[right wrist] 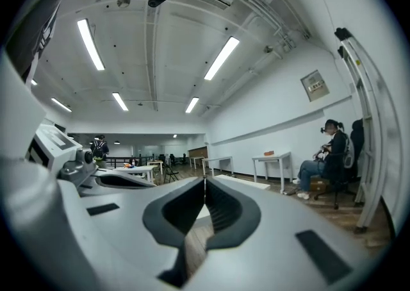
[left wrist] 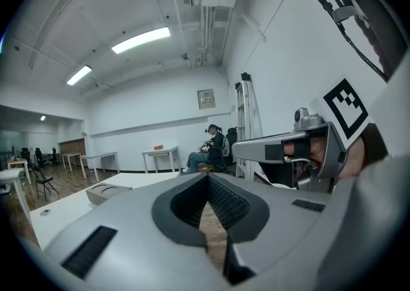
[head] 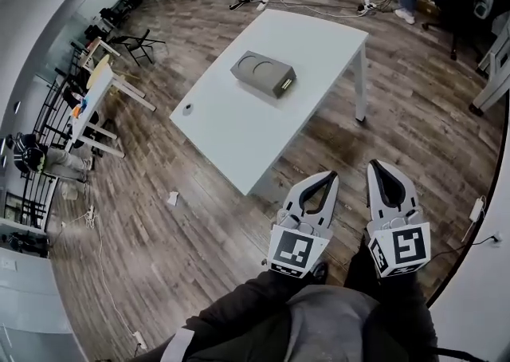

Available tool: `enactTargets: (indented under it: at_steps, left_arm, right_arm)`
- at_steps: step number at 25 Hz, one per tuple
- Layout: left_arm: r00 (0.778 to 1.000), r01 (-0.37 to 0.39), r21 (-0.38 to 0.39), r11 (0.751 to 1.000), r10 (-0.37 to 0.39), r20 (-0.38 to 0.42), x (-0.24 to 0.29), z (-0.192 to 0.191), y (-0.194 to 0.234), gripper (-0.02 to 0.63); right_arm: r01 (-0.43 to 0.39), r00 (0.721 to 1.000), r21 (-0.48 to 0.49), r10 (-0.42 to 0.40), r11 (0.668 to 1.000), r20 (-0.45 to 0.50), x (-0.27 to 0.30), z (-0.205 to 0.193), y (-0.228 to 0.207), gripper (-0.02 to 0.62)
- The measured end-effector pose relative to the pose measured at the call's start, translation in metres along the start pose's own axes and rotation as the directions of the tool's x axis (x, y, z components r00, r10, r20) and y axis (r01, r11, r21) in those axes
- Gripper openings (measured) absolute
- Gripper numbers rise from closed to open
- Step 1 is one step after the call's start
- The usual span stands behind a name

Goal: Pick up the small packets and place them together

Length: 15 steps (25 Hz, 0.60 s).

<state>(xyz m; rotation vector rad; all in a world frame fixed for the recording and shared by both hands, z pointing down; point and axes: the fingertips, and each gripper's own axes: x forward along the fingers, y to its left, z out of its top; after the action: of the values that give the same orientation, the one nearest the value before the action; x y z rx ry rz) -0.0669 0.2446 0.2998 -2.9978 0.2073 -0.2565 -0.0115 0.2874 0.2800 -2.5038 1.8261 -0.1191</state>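
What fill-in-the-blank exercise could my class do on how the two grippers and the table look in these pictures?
1. The jaws of the left gripper and of the right gripper are both ____.
2. Between each gripper's jaws there is ____.
3. The grey box on the table has ____ round recesses in its top.
4. The table's colour is ____.
Missing words: shut; nothing; two; white.
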Motion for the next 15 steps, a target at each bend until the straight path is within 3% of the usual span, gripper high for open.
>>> enactTargets:
  at_steps: [6,15]
  left_arm:
    - [0.996,-0.074,-0.011,0.997,0.074,-0.054,0.070,-0.006,0.005,0.002]
    - [0.983,-0.176,-0.011,0.984,0.175,-0.048,0.123,0.020,0.028,0.002]
  right_arm:
    - [-0.094,0.995,0.026,0.095,0.995,-0.024,0.041,-0.008,-0.059,0.005]
    - [-0.249,0.968,0.006,0.249,0.968,-0.043,0.091,0.001,-0.081,0.005]
